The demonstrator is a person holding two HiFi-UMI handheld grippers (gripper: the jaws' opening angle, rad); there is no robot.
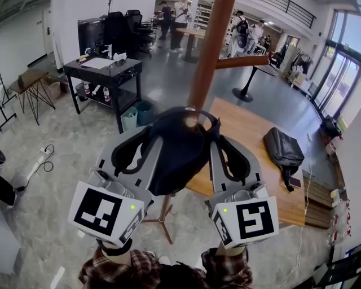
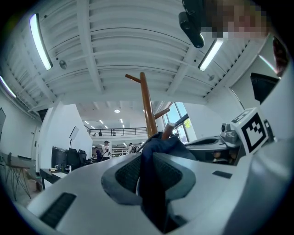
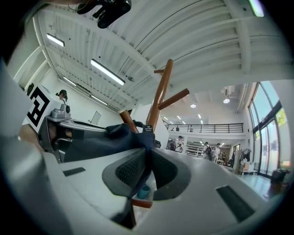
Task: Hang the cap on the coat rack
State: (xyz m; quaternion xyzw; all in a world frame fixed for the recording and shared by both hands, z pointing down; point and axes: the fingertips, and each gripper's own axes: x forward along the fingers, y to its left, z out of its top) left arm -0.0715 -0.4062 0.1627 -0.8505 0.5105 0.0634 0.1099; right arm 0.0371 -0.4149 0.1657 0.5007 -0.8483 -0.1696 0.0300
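Observation:
I hold a dark navy cap (image 1: 175,152) between both grippers against the brown wooden coat rack pole (image 1: 208,51). A short peg tip (image 1: 192,118) pokes up through the cap's top opening. My left gripper (image 1: 148,135) is shut on the cap's left edge, and the fabric (image 2: 149,179) fills the gap between its jaws. On the cap's right edge my right gripper (image 1: 215,141) is shut, with cloth (image 3: 148,160) pinched between its pads. The pole (image 2: 147,110) and peg (image 2: 168,130) rise just beyond the cap. In the right gripper view the pole (image 3: 161,92) and peg (image 3: 127,120) stand behind the cap (image 3: 105,140).
The rack's legs (image 1: 163,217) spread on the floor below the cap. A longer peg (image 1: 242,61) sticks out right. A black table (image 1: 104,70) and green bin (image 1: 131,118) stand at left, a wooden platform (image 1: 254,141) with a black backpack (image 1: 285,149) at right. People (image 1: 180,17) stand far back.

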